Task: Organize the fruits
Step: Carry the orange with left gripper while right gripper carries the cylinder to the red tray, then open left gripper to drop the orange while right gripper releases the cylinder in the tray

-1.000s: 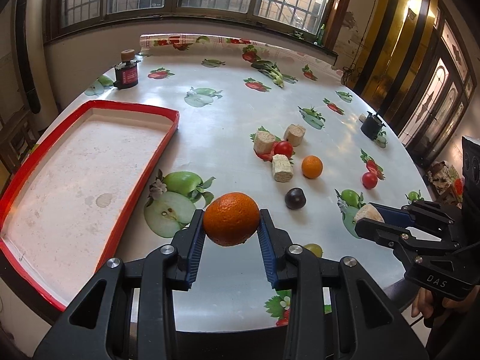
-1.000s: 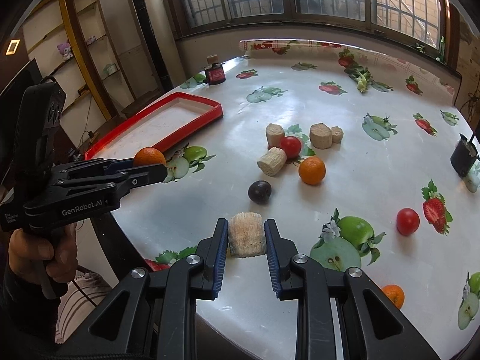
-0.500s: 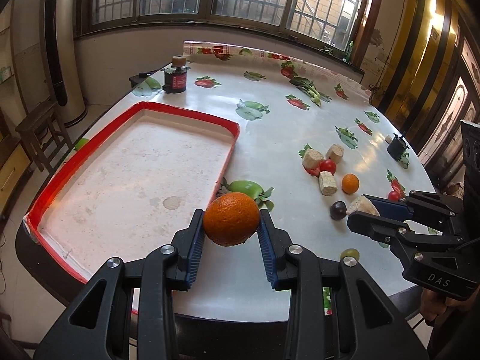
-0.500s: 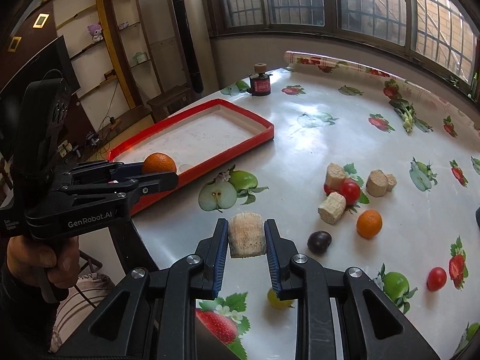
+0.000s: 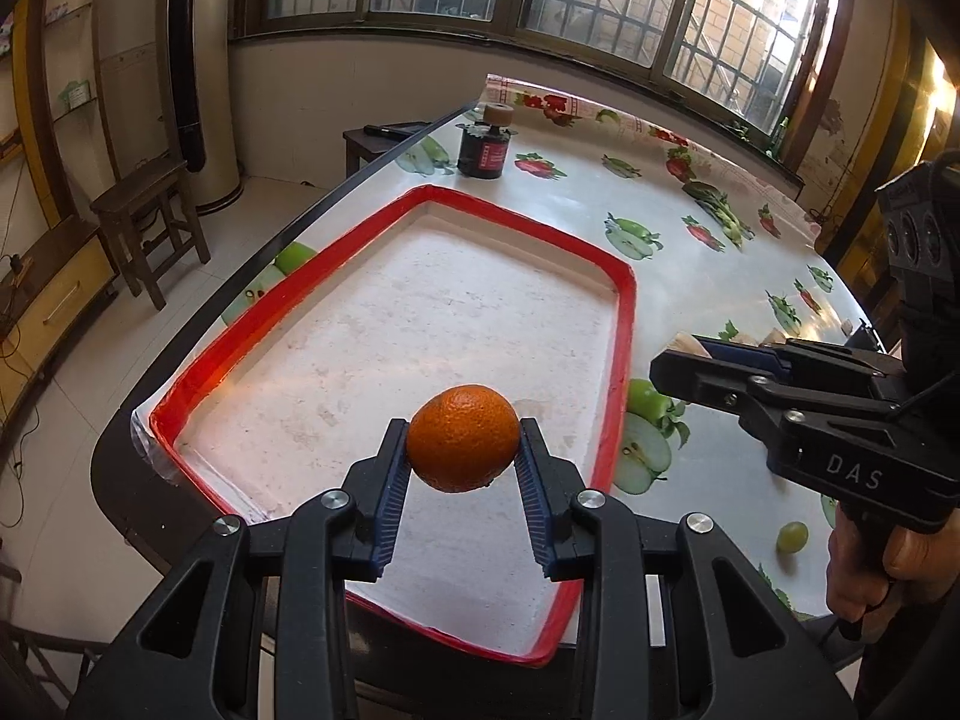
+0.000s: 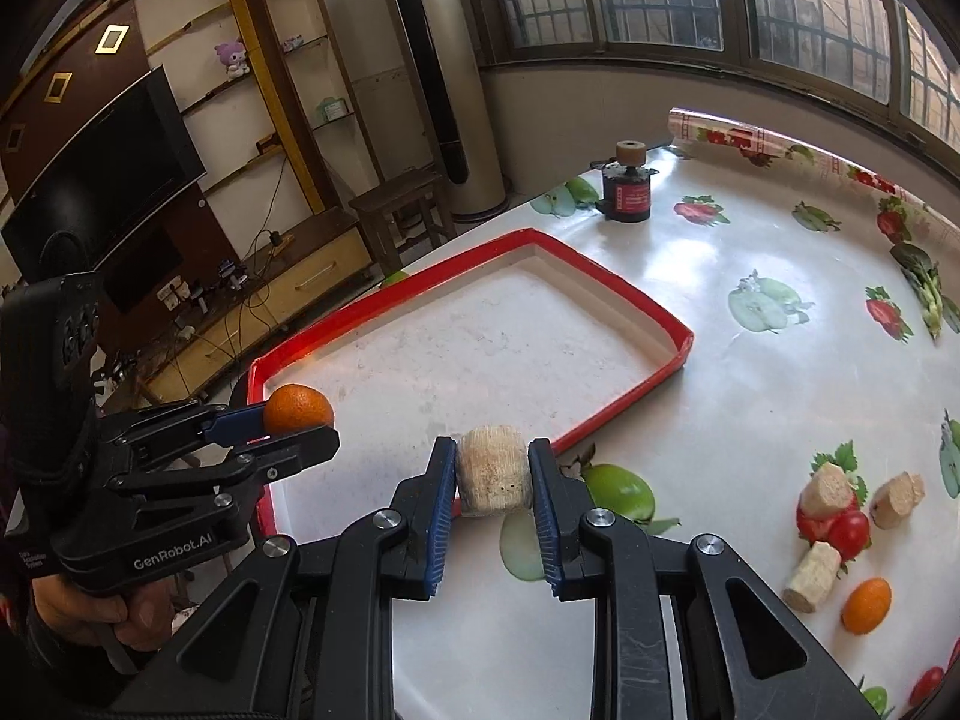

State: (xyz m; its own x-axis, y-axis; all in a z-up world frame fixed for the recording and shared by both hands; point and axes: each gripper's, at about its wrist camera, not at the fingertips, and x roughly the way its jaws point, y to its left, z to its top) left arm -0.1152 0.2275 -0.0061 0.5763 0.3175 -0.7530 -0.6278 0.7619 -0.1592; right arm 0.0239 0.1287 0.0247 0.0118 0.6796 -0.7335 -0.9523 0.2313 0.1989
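Observation:
My left gripper is shut on an orange and holds it above the near part of the red-rimmed white tray. It also shows in the right wrist view. My right gripper is shut on a pale corn-cob chunk, held above the table just off the tray's near right rim. In the left wrist view the right gripper sits right of the tray. The tray holds nothing.
Loose on the fruit-print tablecloth at right: corn chunks, a tomato, a small orange. A green grape lies near the front edge. A dark jar stands beyond the tray. A wooden stool stands off the table.
Both grippers have swung left toward the tray with their loads. The orange is now over the tray's near part; the corn chunk has come up to the tray's right rim.

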